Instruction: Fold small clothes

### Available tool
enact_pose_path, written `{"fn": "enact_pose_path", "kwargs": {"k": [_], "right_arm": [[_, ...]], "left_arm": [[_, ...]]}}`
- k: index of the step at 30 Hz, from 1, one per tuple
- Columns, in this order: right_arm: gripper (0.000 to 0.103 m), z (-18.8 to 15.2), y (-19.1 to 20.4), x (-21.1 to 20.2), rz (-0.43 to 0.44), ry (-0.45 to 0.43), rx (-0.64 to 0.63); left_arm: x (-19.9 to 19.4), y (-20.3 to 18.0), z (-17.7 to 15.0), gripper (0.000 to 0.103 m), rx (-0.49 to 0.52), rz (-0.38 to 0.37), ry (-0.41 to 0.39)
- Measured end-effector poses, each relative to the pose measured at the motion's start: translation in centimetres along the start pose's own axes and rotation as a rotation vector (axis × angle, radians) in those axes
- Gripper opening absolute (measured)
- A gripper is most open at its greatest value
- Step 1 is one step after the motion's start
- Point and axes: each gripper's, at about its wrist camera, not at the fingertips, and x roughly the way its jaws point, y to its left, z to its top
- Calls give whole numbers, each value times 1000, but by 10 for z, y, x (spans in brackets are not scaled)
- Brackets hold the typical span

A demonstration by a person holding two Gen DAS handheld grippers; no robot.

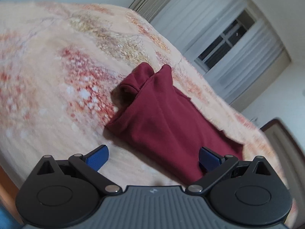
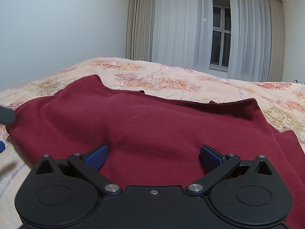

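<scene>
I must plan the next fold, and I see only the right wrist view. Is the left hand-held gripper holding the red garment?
Observer: No. The left hand-held gripper is open and grips nothing.
Operator: Where are its pads, then?
Observer: One blue pad is over the maroon garment; the other pad is over the bare blanket.
Operator: Does the garment lie flat at that side?
Observer: Not fully. The end far from the left camera is bunched into two raised humps.
</scene>
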Motion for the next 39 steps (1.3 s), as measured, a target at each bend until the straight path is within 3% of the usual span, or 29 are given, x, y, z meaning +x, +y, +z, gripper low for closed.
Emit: {"fn": "enact_pose_path", "kwargs": {"k": [2,7,13,20,22,24,27,39], "right_arm": [[103,0,-1,0,4,-2,5],[103,-1,-3,0,10,-5,12],[103,-2,-6,-2,20,-8,23],[103,-2,-7,-3,26,-11,29],[103,-2,-7,-3,26,-11,30],[103,-2,-7,-3,26,-11,29],[103,-2,-7,-3,26,-12,29],[103,-2,-7,-3,26,-12,29]], "left_arm": [[-1,5,-1,103,-59,-44,-1],[1,7,-1,102,-111,-62,-7],[12,-9,-7,102,-34,-86,23],[23,-6,-1,102,-68,-39,-21],[25,-6,3,95,-66,-2,-53],[27,-6,6,78,-57,32,-76],[30,-3,8,63,-71,66,-98],[35,3,10,64,-92,69,-132]]}}
